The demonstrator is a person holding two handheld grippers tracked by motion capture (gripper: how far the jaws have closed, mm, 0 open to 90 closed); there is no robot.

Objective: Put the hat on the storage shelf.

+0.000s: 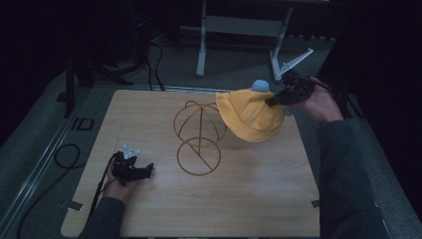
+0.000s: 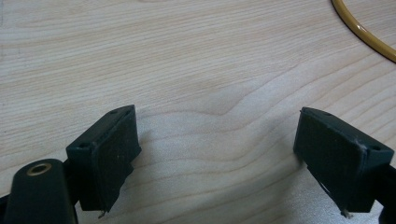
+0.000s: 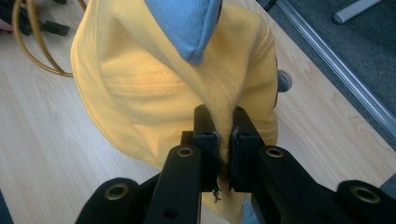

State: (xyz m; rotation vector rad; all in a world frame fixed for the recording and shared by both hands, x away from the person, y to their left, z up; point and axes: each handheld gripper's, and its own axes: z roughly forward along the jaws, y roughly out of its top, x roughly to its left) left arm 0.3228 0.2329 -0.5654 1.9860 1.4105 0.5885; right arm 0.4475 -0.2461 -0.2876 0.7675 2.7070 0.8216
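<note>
The left hand point(image 1: 119, 186) rests low at the near left, holding the black two-jaw left gripper point(image 1: 144, 172) with its jaws spread wide apart. The right arm, in a dark sleeve point(image 1: 343, 164), reaches forward at the far right; its black right gripper point(image 3: 224, 140) is raised, jaws pinched tight on yellow fabric.

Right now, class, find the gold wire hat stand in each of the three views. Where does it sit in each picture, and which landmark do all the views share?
High view: the gold wire hat stand stands at the table's centre, left of the yellow fabric hat.
Left gripper view: its base ring curves across the top right corner.
Right gripper view: its wire loops show at top left, behind the hat.
Shared landmark: the light wooden tabletop.
</note>
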